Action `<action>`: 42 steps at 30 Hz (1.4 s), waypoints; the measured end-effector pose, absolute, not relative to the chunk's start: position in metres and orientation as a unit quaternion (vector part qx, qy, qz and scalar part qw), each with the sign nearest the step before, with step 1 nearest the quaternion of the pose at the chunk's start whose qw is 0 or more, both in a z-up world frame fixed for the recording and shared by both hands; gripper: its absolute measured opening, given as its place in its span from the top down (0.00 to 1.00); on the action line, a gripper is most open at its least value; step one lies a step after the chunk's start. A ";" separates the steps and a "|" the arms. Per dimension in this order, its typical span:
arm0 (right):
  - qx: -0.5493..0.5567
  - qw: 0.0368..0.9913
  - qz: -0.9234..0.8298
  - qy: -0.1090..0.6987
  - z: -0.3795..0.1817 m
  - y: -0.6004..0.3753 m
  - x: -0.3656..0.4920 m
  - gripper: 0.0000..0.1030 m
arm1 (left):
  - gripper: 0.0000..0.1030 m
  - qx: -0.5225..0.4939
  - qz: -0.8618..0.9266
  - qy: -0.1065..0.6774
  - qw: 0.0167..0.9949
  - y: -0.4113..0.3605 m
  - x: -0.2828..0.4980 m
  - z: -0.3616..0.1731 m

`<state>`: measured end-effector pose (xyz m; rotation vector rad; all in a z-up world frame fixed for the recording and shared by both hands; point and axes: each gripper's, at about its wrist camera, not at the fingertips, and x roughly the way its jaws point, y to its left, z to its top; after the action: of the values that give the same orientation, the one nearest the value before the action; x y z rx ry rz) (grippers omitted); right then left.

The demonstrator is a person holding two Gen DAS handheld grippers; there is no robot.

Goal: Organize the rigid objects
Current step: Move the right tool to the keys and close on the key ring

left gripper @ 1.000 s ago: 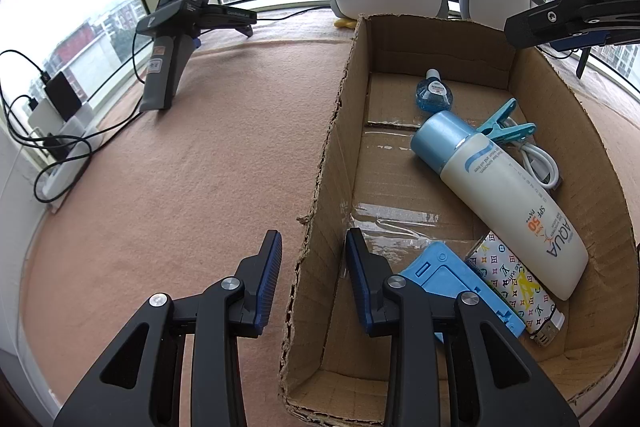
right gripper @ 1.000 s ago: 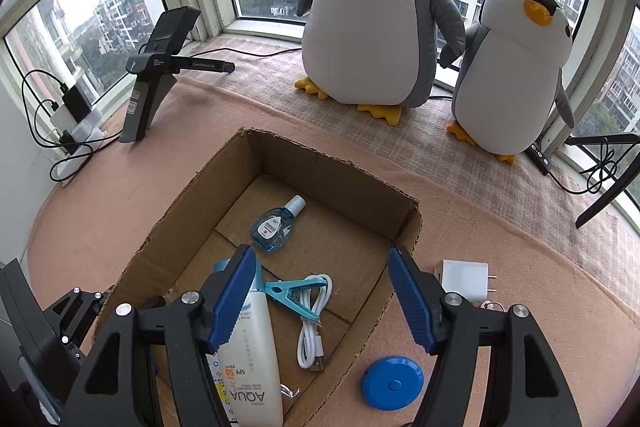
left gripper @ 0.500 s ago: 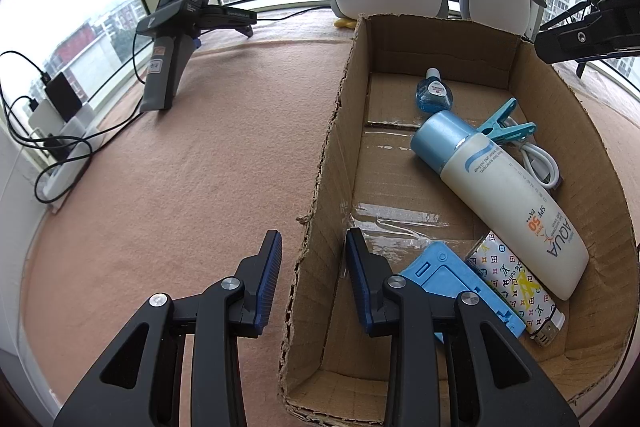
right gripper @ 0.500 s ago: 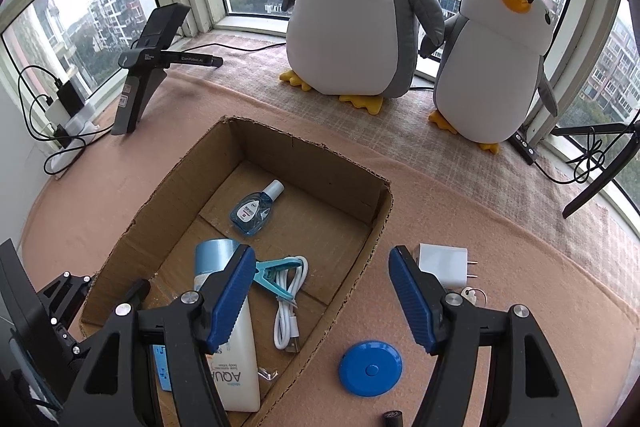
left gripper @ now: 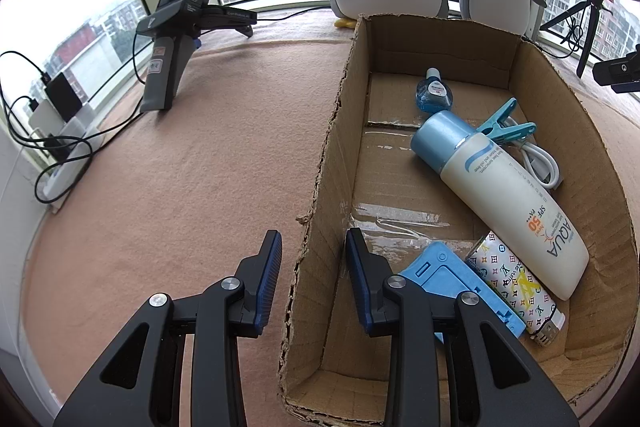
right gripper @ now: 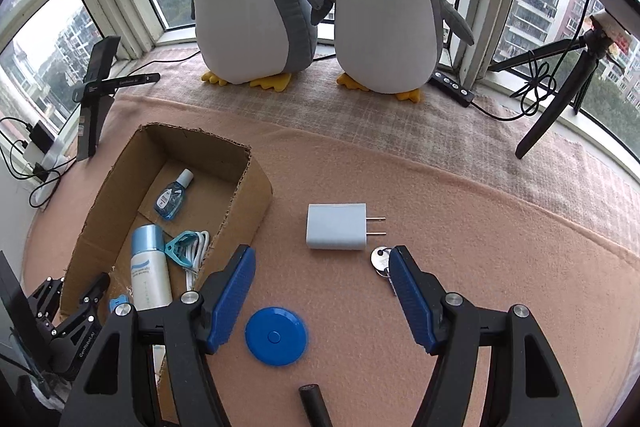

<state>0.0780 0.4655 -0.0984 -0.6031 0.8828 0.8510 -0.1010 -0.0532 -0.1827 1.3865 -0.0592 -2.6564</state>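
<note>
Swinging away from the cardboard box [right gripper: 248, 187], the right gripper [right gripper: 320, 291] now looks out over the open blanket instead of the box interior, its jaws spread wide and empty. Ahead of it lie the loose items: a white wall charger [right gripper: 336, 227] just beyond the fingertips, a blue round tape measure [right gripper: 276, 337] below and between the jaws, and a small key [right gripper: 379, 261] touching the right finger. The left gripper [left gripper: 310, 283] has not moved; it straddles the box's near side wall, jaws partly apart, not pinching it.

To take the charger well, I would close across its flat sides, clear of the prongs. The blanket around it is free, so approach is easy. The box's ragged right wall stands between pickup and drop, so lift over it.
</note>
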 end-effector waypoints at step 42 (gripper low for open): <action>-0.275 0.761 0.369 0.457 -0.152 0.458 0.138 0.75 | 0.70 0.462 -0.883 -0.031 0.074 -0.051 -0.102 -0.183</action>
<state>0.1377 0.4582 -0.1524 -0.5979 0.9954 0.8031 -0.1018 -0.0514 -0.1831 1.3856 -0.0927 -2.6508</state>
